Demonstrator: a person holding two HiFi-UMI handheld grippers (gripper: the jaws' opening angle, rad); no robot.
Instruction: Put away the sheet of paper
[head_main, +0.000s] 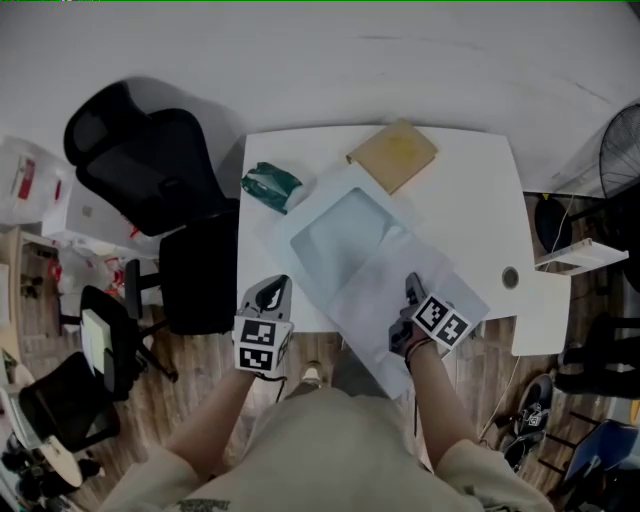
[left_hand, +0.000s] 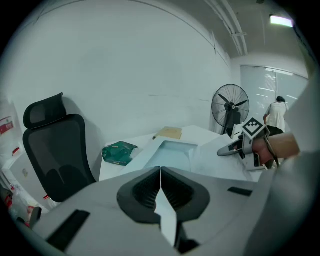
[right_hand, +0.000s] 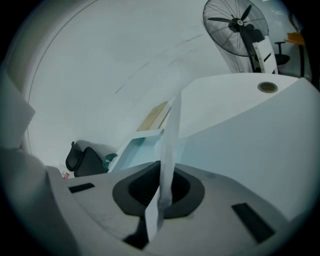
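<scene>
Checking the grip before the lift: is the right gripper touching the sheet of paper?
Touching. The right gripper view shows the sheet of paper pinched edge-on between the closed jaws of the right gripper.

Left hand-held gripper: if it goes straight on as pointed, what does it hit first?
Probably the translucent folder: its near edge lies just beyond the shut left hand-held gripper. The brown pad sits farther along; depth is unclear.
</scene>
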